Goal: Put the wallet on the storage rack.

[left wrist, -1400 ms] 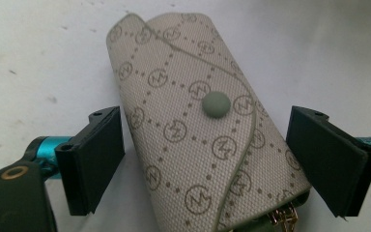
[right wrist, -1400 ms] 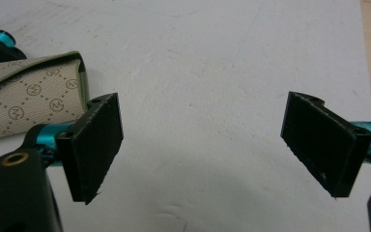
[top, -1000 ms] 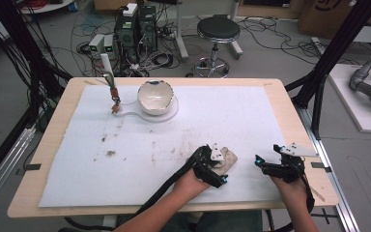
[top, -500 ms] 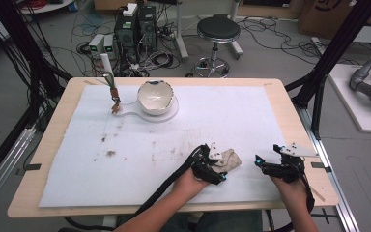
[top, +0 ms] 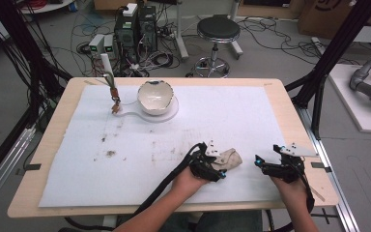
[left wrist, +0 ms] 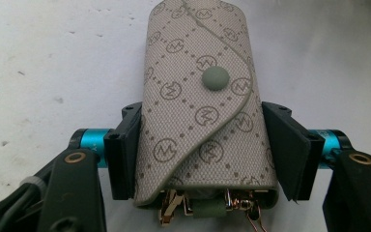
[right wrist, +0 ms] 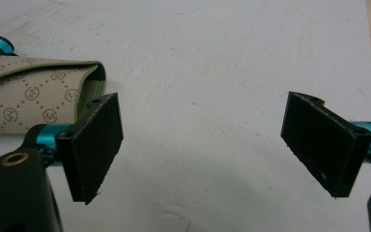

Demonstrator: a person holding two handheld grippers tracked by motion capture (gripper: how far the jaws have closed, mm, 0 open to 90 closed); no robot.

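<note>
**Left hand-held gripper closes around a patterned key pouch at the near edge of the bench**

The left hand-held gripper sits low over the white mat near the front of the bench, with a beige monogram key pouch between its jaws. Its jaws have just been closing. In the left gripper view the pad on one side lies against the pouch's edge, and the other pad sits just at the opposite edge; whether both press firmly cannot be told. The pouch lies flat on the mat, its flap buttoned by a round grey-green snap, and gold-coloured metal clips poke out of the end nearest the camera.

The right hand-held gripper rests just beside it, toward the bench's right edge, jaws wide apart with nothing between them. In the right gripper view the pouch's far end lies just beyond one of its pads, not touching.

Well apart, at the far left of the mat, a cracked white bowl stands on a white board, with a small brush-like tool upright beside it. Brown crumbs dot the mat.
</note>
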